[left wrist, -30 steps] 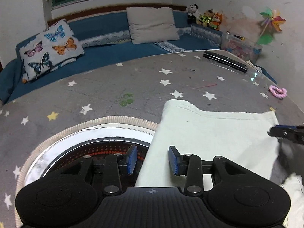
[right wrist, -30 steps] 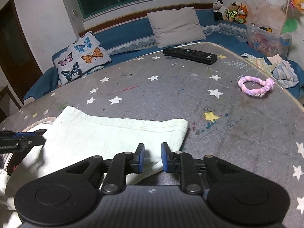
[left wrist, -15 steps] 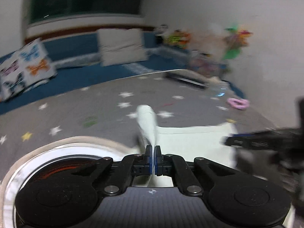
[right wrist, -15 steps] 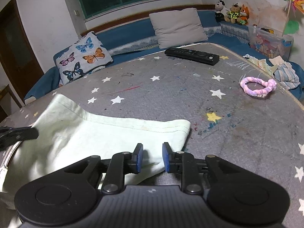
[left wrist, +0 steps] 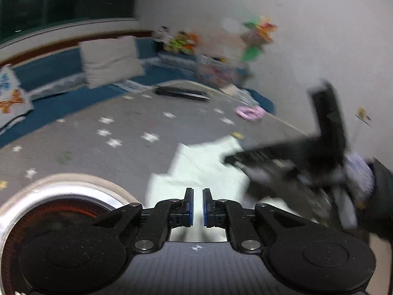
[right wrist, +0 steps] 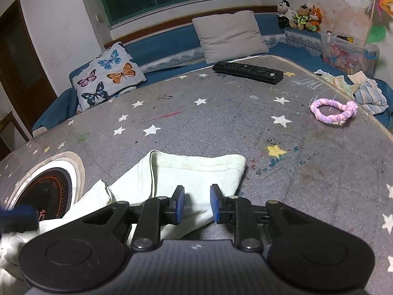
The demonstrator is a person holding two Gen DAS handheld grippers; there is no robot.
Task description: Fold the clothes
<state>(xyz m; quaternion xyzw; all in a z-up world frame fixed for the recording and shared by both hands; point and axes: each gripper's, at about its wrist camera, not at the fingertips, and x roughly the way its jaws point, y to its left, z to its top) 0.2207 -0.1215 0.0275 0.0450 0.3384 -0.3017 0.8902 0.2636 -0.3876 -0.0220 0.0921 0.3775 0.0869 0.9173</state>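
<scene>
Surface: grey cover [right wrist: 221, 123] printed with white stars, stained with paint marks; blue cushioned bench behind it under a dark window.
Right gripper [right wrist: 195, 204]: jaws parted by a moderate gap, nothing between the blue pads; it sits low over the near edge of the pale green garment [right wrist: 196, 172].
Left gripper [left wrist: 198, 207]: jaws nearly together, only a narrow slit between them, nothing clamped; the garment [left wrist: 203, 167] lies just beyond the tips. This view is blurred by motion.
Garment position: on the grey cover, near front, with one layer folded over; a seamed fold edge runs toward the back.
Garment axis: hemmed edge goes left to right in the right wrist view; long axis is roughly the same way.
In the way: round heater plate [right wrist: 46, 191] with metal rim touches the garment's left part.
Writing: small orange characters on the heater plate, not readable.
Farther things: black remote [right wrist: 247, 72], pink braided ring [right wrist: 332, 111], butterfly pillow [right wrist: 108, 76], grey pillow [right wrist: 231, 35], plush toys [right wrist: 299, 16].
</scene>
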